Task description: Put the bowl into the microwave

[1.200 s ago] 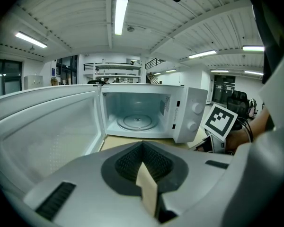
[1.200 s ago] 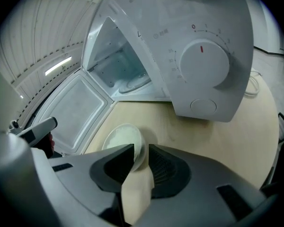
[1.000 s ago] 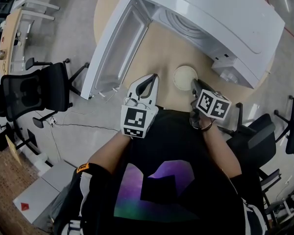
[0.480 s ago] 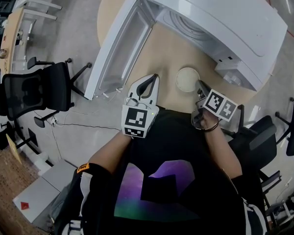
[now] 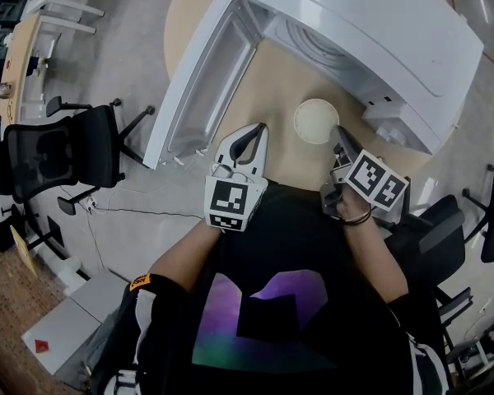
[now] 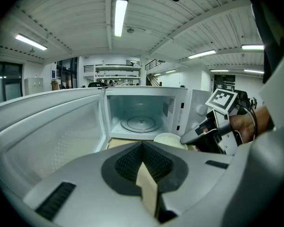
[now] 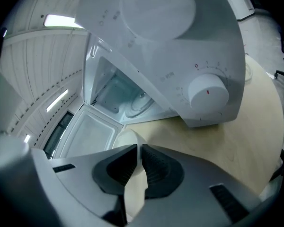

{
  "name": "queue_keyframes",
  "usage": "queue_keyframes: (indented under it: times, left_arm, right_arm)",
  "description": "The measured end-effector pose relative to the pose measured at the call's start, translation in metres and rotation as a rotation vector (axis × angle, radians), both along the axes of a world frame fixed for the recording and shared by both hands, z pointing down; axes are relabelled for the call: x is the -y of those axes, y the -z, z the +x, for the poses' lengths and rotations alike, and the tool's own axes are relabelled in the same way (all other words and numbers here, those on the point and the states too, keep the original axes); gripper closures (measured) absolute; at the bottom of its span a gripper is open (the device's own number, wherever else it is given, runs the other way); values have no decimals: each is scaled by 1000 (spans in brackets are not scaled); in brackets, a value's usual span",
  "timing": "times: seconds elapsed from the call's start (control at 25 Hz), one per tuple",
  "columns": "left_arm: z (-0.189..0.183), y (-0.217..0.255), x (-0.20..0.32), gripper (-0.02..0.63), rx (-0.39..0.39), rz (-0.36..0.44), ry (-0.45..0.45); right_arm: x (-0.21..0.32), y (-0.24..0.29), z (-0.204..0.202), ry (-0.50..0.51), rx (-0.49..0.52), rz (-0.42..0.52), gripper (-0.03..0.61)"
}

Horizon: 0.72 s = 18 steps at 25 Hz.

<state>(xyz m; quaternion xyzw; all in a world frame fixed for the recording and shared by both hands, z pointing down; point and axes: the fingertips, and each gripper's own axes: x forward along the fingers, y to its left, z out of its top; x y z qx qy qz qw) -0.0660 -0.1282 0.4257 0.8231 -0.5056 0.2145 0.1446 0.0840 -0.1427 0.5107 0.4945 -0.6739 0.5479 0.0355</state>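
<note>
A cream bowl (image 5: 316, 121) hangs just above the round wooden table (image 5: 273, 79), in front of the white microwave (image 5: 370, 31). My right gripper (image 5: 337, 132) is shut on the bowl's near rim. In the right gripper view the bowl (image 7: 128, 138) has its rim pinched in my right gripper (image 7: 138, 148). The microwave door (image 5: 199, 81) stands wide open to the left, and the cavity with its glass turntable (image 6: 141, 124) holds nothing. My left gripper (image 5: 259, 129) stays shut and holds nothing, left of the bowl (image 6: 169, 138).
The microwave's control panel and dial (image 7: 208, 91) are on the right of the cavity. A black office chair (image 5: 58, 151) stands on the floor at the left, and more chairs (image 5: 445, 229) at the right. The table's near edge runs close to the person's body.
My right gripper has lifted the bowl and carried it a little away from the body, towards the microwave. The left gripper has not moved.
</note>
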Motion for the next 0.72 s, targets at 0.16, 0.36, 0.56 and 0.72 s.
queue_keyframes:
  times: [0.16,0.36,0.56,0.72]
  left_arm:
    - [0,5,6,568,1,18,2]
    - [1,10,13,568,-2,34,1]
    - [3,17,25,568,-6,53,-2]
    - [5,21,35,568,-8,66,-7]
  right_arm:
    - [9,21,-5,-11,33,35,532]
    - [18,43,-10,-23,61,75,532]
    - [30,59,-14,-39,76,109,532]
    - [41,66,-17,-51,75,133,533]
